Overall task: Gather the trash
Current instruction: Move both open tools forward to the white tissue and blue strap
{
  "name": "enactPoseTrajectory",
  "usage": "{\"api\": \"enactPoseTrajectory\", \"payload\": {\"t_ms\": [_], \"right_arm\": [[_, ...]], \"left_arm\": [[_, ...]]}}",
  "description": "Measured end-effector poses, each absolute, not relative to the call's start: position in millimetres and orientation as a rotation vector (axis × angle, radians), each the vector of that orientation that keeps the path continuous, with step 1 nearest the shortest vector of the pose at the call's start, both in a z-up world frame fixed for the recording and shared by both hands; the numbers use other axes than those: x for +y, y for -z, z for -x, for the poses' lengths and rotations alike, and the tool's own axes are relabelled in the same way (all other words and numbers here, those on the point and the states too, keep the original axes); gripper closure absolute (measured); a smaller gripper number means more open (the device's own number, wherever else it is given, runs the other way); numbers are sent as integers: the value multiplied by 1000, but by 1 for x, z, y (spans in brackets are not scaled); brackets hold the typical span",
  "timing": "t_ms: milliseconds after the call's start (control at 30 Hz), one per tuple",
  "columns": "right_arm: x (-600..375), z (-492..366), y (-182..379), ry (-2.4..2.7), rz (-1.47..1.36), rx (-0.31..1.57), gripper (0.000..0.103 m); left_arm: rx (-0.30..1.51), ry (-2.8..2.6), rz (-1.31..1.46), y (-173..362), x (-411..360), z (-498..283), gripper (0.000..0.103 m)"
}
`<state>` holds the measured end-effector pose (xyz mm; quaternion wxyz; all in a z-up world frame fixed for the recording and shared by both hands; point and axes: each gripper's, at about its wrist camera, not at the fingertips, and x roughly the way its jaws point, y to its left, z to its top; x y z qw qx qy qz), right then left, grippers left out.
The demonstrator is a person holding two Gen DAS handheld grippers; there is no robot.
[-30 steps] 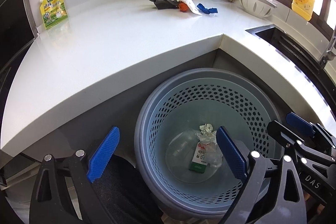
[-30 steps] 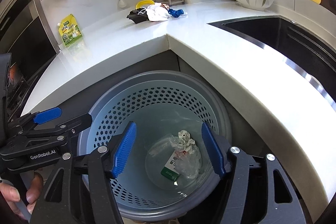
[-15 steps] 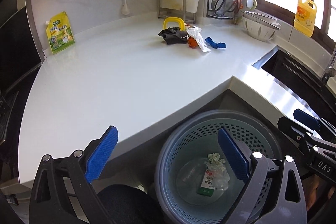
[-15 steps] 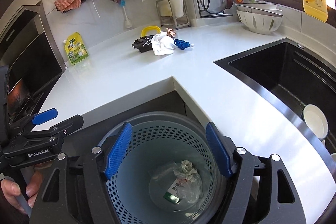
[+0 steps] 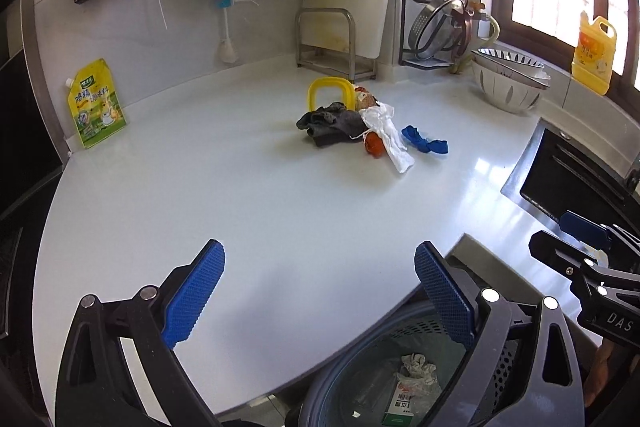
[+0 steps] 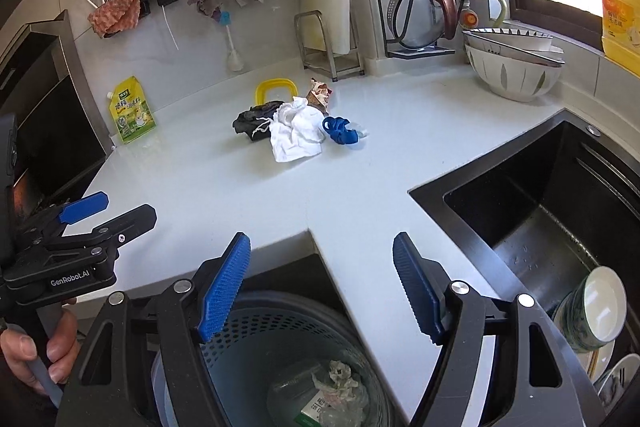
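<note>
Both the left gripper (image 5: 316, 291) and right gripper (image 6: 322, 291) stand apart and empty above the bin (image 6: 280, 331). The trash pile (image 6: 296, 125) lies mid-counter, well away. A careless grab could snag the yellow lid (image 6: 276, 87). The white wrapper (image 5: 386, 135) runs lengthwise toward the counter edge.

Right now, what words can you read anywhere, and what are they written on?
"GenRobot.AI": on the left gripper.
"DAS": on the right gripper; the rest is cut off.
Green pouch, yellow bottle, carton in the bin: print too small or blurred to read.
</note>
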<state>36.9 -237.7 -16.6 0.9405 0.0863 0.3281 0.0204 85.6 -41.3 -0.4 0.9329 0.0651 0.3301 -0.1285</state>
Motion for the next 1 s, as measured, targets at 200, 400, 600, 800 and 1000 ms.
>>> {"api": "enactPoseTrajectory", "payload": {"t_ms": [200, 400, 600, 800, 1000], "right_arm": [[-252, -80, 19, -41, -186, 703, 32], [-260, -116, 21, -49, -180, 733, 32], [-268, -150, 30, -48, -197, 769, 32], [-267, -172, 33, -56, -201, 781, 32], [-268, -194, 31, -54, -190, 781, 32]], "left_arm": [[664, 280, -137, -5, -53, -117, 9], [682, 265, -125, -3, -56, -148, 9], [705, 239, -141, 1, -57, -173, 9], [701, 220, -138, -1, -57, -195, 9], [731, 217, -118, 3, -58, -219, 9]]}}
